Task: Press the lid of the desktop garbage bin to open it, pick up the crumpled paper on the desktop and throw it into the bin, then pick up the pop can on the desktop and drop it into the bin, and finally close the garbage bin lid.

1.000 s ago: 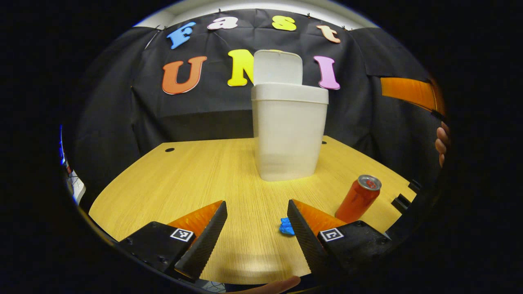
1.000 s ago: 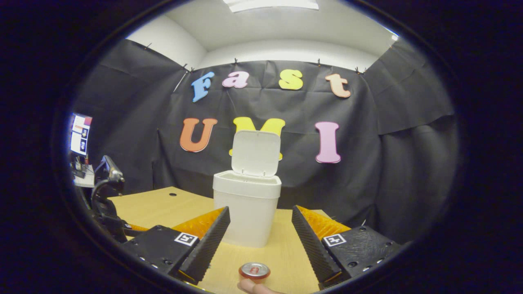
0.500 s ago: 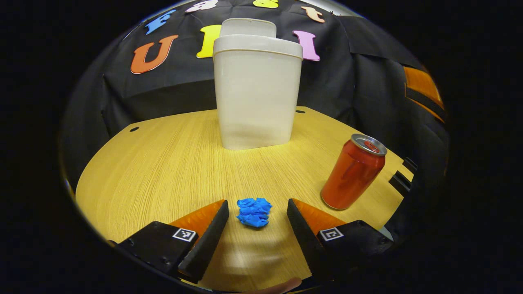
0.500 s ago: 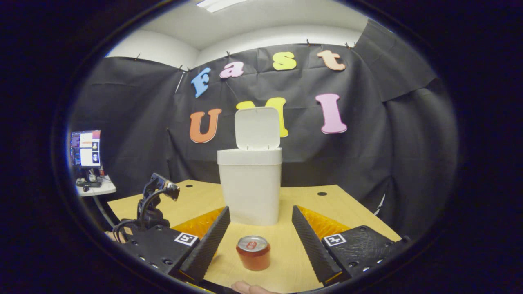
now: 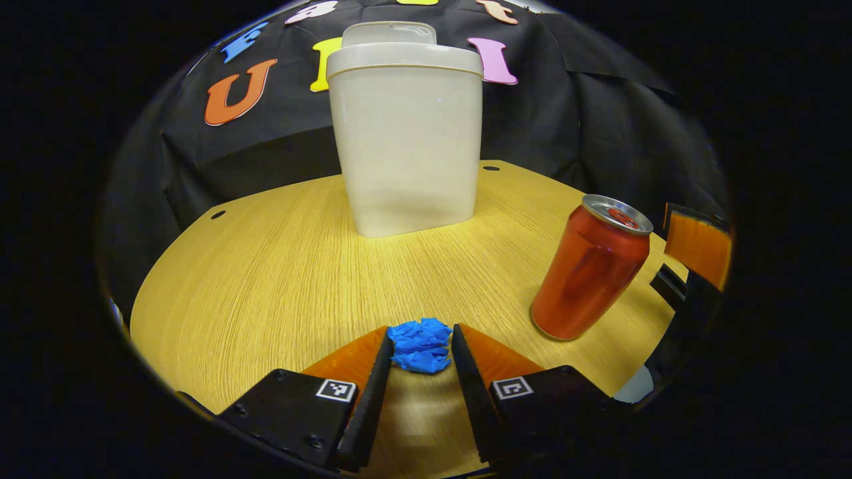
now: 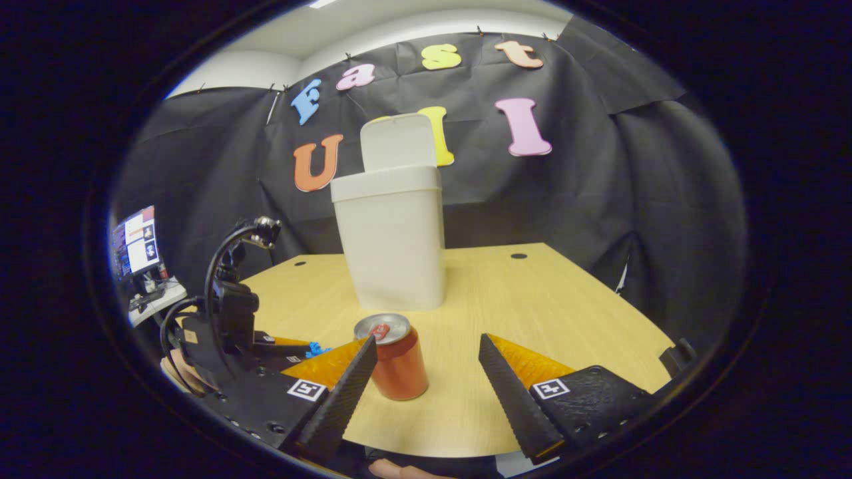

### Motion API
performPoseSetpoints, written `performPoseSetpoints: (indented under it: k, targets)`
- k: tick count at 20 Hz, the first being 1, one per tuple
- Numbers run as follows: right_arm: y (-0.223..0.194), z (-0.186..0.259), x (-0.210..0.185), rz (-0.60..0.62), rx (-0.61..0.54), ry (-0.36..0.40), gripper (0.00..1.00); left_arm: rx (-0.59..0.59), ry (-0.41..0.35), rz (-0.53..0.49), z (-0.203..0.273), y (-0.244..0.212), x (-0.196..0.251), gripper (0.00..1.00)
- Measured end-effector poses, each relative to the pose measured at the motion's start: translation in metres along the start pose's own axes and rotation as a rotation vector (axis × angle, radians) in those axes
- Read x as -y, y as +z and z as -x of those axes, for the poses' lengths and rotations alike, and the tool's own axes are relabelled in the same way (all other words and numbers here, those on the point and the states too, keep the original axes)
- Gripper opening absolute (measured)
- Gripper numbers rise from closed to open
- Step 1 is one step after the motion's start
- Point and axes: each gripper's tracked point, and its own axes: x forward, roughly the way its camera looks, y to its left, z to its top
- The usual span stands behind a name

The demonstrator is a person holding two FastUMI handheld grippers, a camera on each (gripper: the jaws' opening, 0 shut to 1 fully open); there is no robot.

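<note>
Left gripper point(image 5: 419, 349) jaws clamp the crumpled blue paper ball point(image 5: 420, 344) on the wooden desktop point(image 5: 266, 266), right gripper point(image 6: 426, 362) jaws spread wide beside the upright red pop can point(image 6: 396, 359), white plastic bin point(image 6: 391, 243) beyond, lid point(image 6: 394, 143) up.

Both views sit low over the table point(image 5: 266, 266) – facing the shared bin point(image 6: 393, 246).

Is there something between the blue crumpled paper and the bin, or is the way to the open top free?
Nothing visible blocks it. The left gripper has the crumpled paper between its fingers, bare table lies ahead up to the bin, and its lid stands open. The pop can stands off to the side.
</note>
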Motion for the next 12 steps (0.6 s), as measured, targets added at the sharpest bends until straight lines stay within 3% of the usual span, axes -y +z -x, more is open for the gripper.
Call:
performPoseSetpoints:
  k: [6, 12]
  targets:
    - [-0.013, -0.005, -0.010, 0.038, -0.018, 0.000, 0.96, -0.010, 0.048, 0.013, 0.002, -0.001, -0.017, 0.47]
    - [-0.022, -0.019, -0.026, 0.077, -0.028, 0.014, 0.94, 0.044, 0.127, 0.070, 0.026, 0.021, -0.059, 0.45]
